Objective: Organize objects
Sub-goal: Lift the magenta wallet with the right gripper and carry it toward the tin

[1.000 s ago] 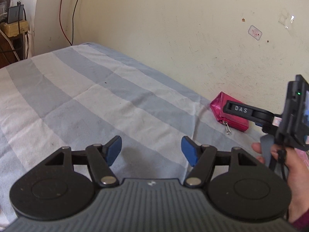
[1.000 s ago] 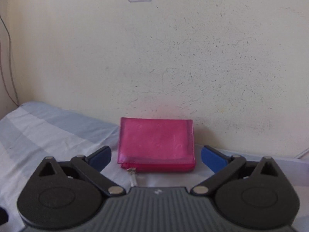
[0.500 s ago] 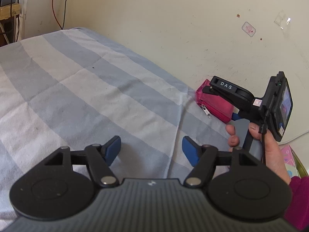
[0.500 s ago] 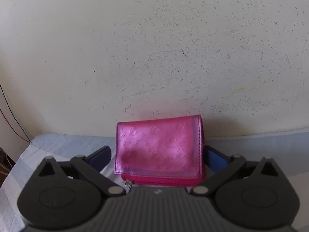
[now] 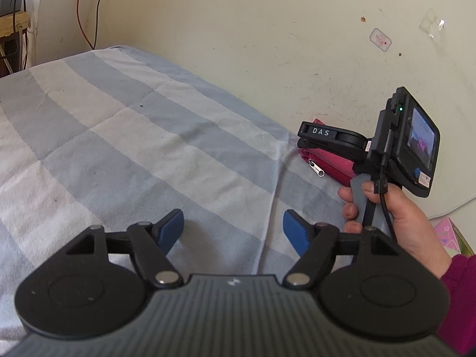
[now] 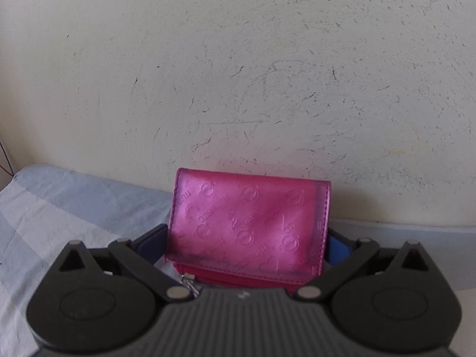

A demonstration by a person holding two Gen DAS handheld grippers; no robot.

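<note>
A shiny pink wallet (image 6: pixel 250 223) stands on its zipper edge against the cream wall, on the striped bed sheet (image 5: pixel 134 136). My right gripper (image 6: pixel 244 238) is low on it, with a blue pad close beside each short side of the wallet. The jaws stand wide and I see no squeeze on it. In the left wrist view the wallet (image 5: pixel 333 165) shows under the right gripper (image 5: pixel 309 139), held by a hand (image 5: pixel 395 208). My left gripper (image 5: pixel 233 229) hovers over bare sheet. Its jaws are opening with nothing between them.
The wall (image 6: pixel 238 74) rises directly behind the wallet. Red and black cables (image 5: pixel 89 9) hang in the far left corner beside a small shelf (image 5: pixel 12 20). A pink patterned item (image 5: pixel 446 232) lies at the right edge. The sheet stretches left of the wallet.
The right gripper has dropped and pushed forward, so the wallet now sits between its fingers instead of ahead of them. The left gripper's jaws have spread slightly.
</note>
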